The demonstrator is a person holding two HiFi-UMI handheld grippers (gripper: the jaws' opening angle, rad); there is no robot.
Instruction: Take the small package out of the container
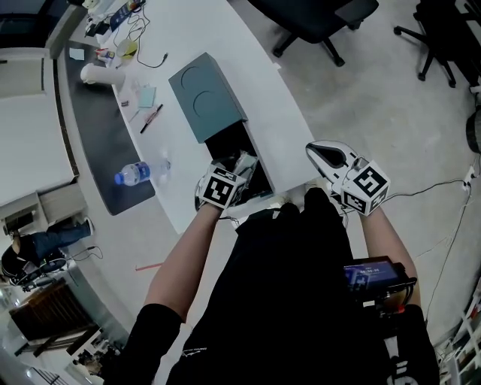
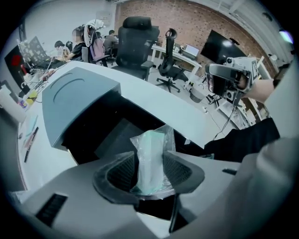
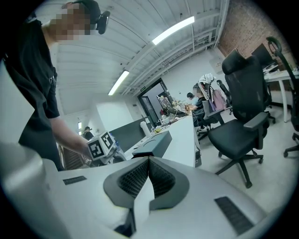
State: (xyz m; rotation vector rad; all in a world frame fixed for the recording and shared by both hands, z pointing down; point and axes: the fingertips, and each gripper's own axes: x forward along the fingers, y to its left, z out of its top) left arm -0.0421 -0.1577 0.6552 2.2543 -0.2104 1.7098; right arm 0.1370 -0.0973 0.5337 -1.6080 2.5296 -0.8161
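One open office: grey floor (image 1: pixel 376 98), black office chairs (image 1: pixel 312 16), brick wall (image 2: pixel 187 18). Curved white table (image 1: pixel 188 30) carries a blue-grey boxy container (image 1: pixel 207 94), two circles pressed in its lid (image 2: pixel 74 95), near end open, dark inside. In the opening: small package (image 2: pixel 153 140), pale green slab in crinkly clear film, long axis steeply up-down, along the jaws of left gripper (image 2: pixel 149 161), which is released, straddling it. Other one, right gripper (image 3: pixel 148 162), clenched, empty.

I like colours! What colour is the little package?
Small package: pale green in clear wrap; best in left gripper view.
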